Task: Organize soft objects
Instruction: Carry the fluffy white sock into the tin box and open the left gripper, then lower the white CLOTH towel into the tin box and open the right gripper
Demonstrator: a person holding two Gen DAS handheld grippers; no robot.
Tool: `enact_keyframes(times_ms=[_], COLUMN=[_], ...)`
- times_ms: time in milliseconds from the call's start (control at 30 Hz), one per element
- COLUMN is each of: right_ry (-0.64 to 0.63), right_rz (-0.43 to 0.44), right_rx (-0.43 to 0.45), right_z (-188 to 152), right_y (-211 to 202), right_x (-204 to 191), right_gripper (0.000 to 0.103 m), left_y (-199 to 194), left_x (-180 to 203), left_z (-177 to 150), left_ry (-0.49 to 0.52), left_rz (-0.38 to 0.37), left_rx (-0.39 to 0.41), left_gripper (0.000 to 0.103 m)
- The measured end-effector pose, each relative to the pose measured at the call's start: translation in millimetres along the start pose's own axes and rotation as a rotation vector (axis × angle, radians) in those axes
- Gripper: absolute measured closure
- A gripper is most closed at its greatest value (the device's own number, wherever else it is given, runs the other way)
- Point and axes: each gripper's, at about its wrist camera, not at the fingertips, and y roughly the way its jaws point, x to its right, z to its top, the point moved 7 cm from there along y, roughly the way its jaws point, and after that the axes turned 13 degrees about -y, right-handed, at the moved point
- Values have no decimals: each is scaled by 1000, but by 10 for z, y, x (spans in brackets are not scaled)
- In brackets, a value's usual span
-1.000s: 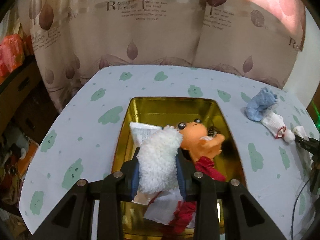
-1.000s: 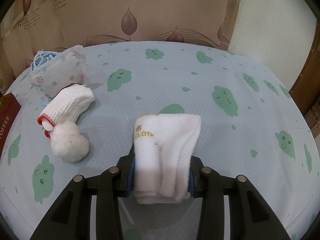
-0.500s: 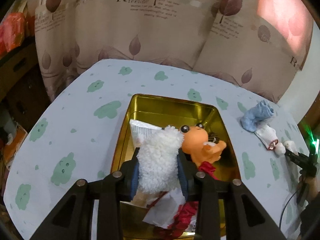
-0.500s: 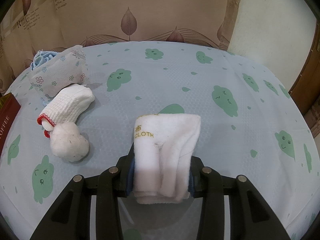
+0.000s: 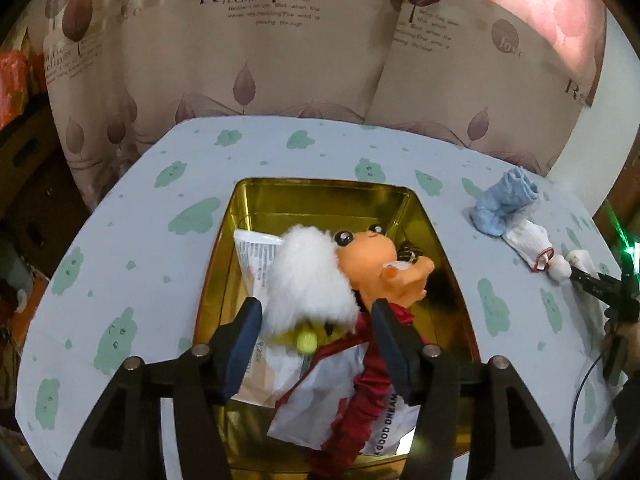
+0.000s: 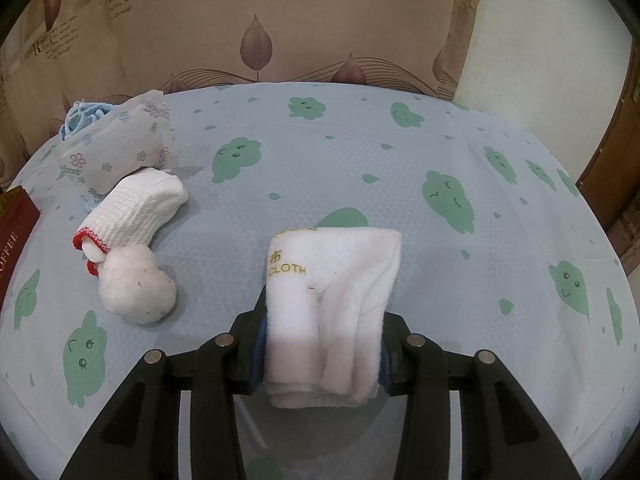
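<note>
In the left wrist view my left gripper [image 5: 316, 320] is open above a gold tin tray [image 5: 320, 196]. A fluffy white plush [image 5: 308, 280] lies in the tray between the spread fingers, beside an orange doll [image 5: 384, 256] with red cloth and paper packets. In the right wrist view my right gripper [image 6: 320, 344] is shut on a folded white cloth [image 6: 332, 288] marked CLOTH, just above the table. A white sock with red trim [image 6: 136, 212] and a white ball sock [image 6: 136, 292] lie to its left.
A flowered tissue pack [image 6: 116, 148] and a blue sock [image 6: 84, 114] lie at the far left of the right wrist view. A red coffee box [image 6: 12, 232] is at the left edge. A leaf-print curtain hangs behind the table with the green cloud cloth [image 5: 120, 240].
My left gripper has opened and let go of the white plush, which now rests in the tray. The right gripper with the cloth has not moved.
</note>
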Motion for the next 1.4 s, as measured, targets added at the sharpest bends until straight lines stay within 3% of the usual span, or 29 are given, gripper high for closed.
enact_keyframes(times_ms=[233, 533, 833, 1000, 1167, 1400], right_ry=[-2, 1, 11, 1, -48, -113], right_rz=[-2, 3, -32, -41, 2, 91], right_rx=[0, 1, 3, 28, 54, 98], right_z=[-10, -17, -24, 32, 174, 346], right_y=[-4, -8, -86, -206, -343, -578], right_x=[24, 44, -8, -208, -514, -1054], right_gripper=[63, 63, 74, 74, 74, 74], left_y=[-143, -337, -457, -547, -473, -452], left_x=[64, -75, -321, -490, -600, -681], left_z=[53, 5, -70, 22, 26, 26], left_ry=[38, 41, -10, -56, -112, -140], left_rz=[20, 100, 119, 154, 151, 180], left_rx=[59, 105, 156, 225, 178, 171], left_gripper=[44, 44, 44, 43, 43, 43])
